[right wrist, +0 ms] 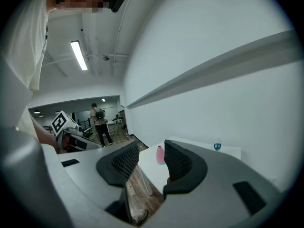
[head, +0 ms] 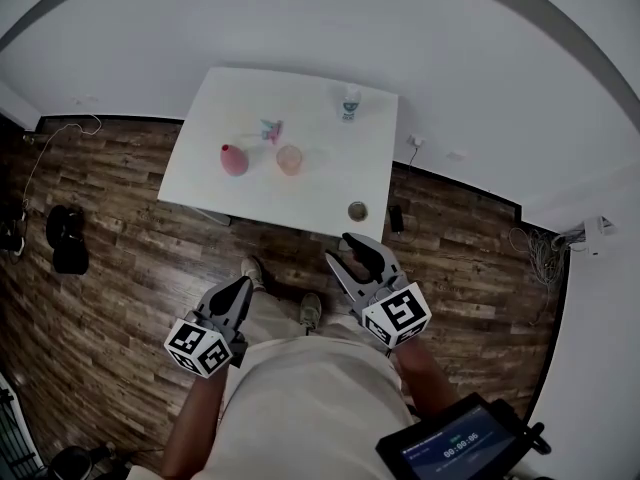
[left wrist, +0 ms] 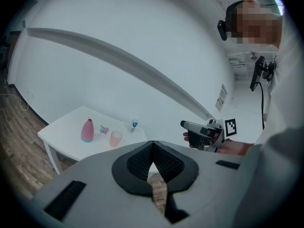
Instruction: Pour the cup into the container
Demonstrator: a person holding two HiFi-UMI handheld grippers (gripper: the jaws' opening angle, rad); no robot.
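On the white table stand a translucent pink cup and, left of it, a pink bottle-shaped container. A small brownish round vessel sits at the table's near right corner. Both grippers hang in front of the person's body, well short of the table. My left gripper has its pads meeting at the tips, with nothing in it. My right gripper shows a narrow gap between its pads and holds nothing.
A small water bottle stands at the table's far edge, with a small teal and pink item near the cup. Black bags lie on the wooden floor at left. Another person stands far behind.
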